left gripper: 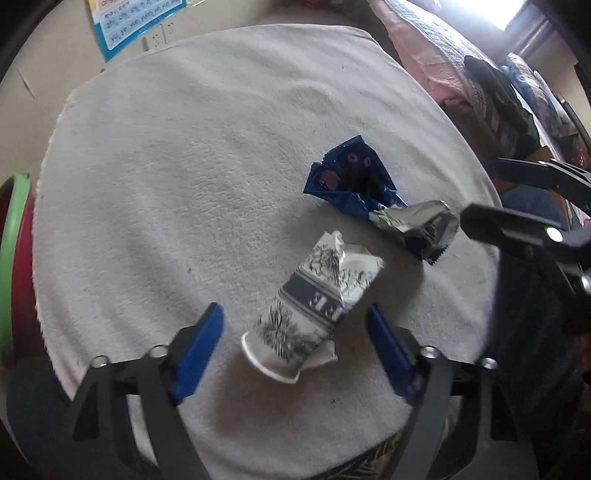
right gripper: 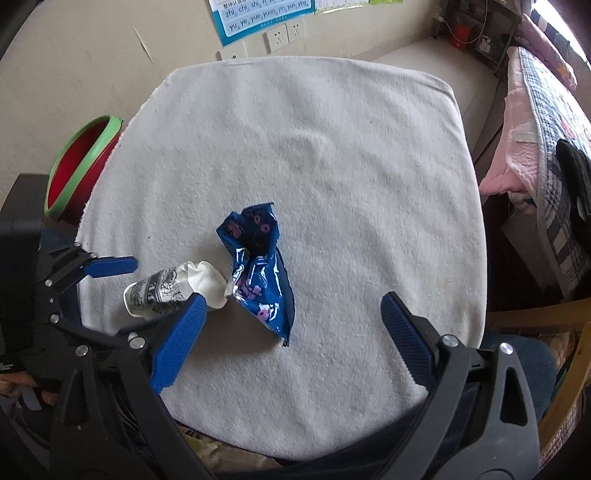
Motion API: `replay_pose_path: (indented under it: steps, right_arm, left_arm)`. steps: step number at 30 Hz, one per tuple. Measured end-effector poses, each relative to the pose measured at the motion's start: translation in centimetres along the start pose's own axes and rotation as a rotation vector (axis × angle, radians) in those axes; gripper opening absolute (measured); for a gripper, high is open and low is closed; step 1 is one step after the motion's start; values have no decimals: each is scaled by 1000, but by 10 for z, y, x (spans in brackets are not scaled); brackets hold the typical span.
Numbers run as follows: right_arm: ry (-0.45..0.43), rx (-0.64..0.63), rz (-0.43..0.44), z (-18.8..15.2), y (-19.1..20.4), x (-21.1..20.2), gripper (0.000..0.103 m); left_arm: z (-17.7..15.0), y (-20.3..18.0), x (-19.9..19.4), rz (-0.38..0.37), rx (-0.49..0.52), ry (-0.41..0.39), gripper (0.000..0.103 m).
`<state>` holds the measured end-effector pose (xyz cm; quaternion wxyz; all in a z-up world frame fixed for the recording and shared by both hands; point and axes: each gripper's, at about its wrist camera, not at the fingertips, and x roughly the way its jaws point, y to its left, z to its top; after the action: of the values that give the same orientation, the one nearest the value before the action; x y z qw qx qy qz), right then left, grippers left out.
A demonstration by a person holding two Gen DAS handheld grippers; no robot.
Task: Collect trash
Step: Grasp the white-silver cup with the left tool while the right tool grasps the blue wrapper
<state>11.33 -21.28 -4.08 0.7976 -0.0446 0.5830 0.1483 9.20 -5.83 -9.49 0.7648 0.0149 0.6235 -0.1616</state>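
A crushed paper cup (left gripper: 306, 314) with black print lies on its side on the white towel (left gripper: 184, 184). My left gripper (left gripper: 295, 332) points down over it, open. Its blue pads (left gripper: 201, 343) stand on either side of the cup, with a gap on each side. Just beyond lies a crumpled blue snack wrapper (left gripper: 347, 177) with its silver lining turned out. In the right wrist view the wrapper (right gripper: 258, 266) lies ahead of my right gripper (right gripper: 291, 325), which is open. Only the wrapper's near tip lies between the right fingers, untouched. The cup (right gripper: 162, 291) is to its left.
A red bin with a green rim (right gripper: 85, 162) stands off the towel's left edge. A bed with pink and plaid covers (right gripper: 535, 110) runs along the right. The wall with a poster and sockets (right gripper: 280, 33) is behind the table. A wooden frame (right gripper: 535, 314) is at the near right.
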Motion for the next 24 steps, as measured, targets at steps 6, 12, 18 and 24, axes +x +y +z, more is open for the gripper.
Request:
replay_pose_path:
  steps: [6,12,18,24]
  right_arm:
    - [18,-3,14,0,2,10,94]
    - [45,-33,21,1,13,28,93]
    - [70,-74,9,2,24,54,72]
    - [80,-52,44,6,23,59,27]
  left_arm:
    - [2,18,8,-46,-64,25,40]
    - [-5,41,-10,-44,-148,-22,39]
    - [-6,56,-25,-28,-190,-53,39]
    - [-8,65,-37,-16,-215,-86,39]
